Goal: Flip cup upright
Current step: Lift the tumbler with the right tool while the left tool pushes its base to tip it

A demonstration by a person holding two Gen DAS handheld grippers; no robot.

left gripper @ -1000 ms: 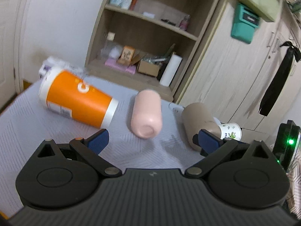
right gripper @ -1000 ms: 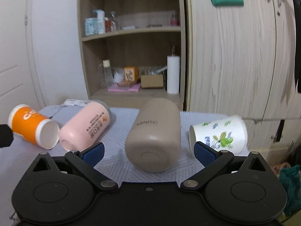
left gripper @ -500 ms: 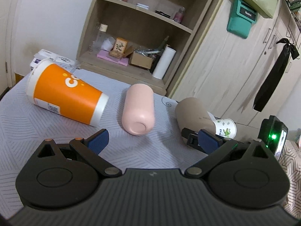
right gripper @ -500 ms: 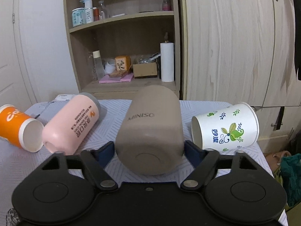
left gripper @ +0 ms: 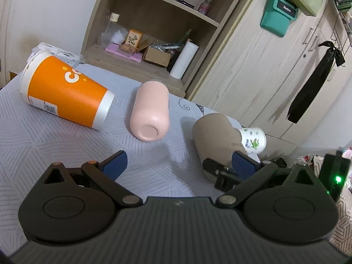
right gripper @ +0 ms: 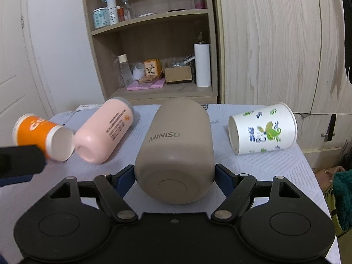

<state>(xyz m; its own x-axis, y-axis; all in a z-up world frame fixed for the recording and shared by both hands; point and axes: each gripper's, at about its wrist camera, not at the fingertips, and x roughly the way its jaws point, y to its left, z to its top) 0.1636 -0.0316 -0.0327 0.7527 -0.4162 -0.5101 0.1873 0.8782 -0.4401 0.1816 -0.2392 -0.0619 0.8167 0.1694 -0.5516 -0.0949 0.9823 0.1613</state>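
Note:
Several cups lie on their sides on the grey patterned table [left gripper: 44, 145]. A beige MINISO cup [right gripper: 176, 151] lies with its base toward me; my right gripper [right gripper: 175, 178] is shut on it, one blue pad against each side. It also shows in the left wrist view [left gripper: 214, 136]. To its left lie a pink cup [right gripper: 105, 132] and an orange paper cup [right gripper: 41, 134]. A white paper cup with a green print [right gripper: 261, 129] lies to its right. My left gripper [left gripper: 179, 165] is open and empty, near the pink cup [left gripper: 150, 112] and the orange cup [left gripper: 66, 92].
An open wooden shelf unit [right gripper: 154, 44] with bottles, boxes and a paper roll stands behind the table. Wooden cupboard doors [right gripper: 275, 44] are to its right. The table's right edge [right gripper: 308, 160] drops off beside the white cup.
My right gripper has moved forward and closed its pads onto the beige cup. My left gripper has shifted slightly, still open.

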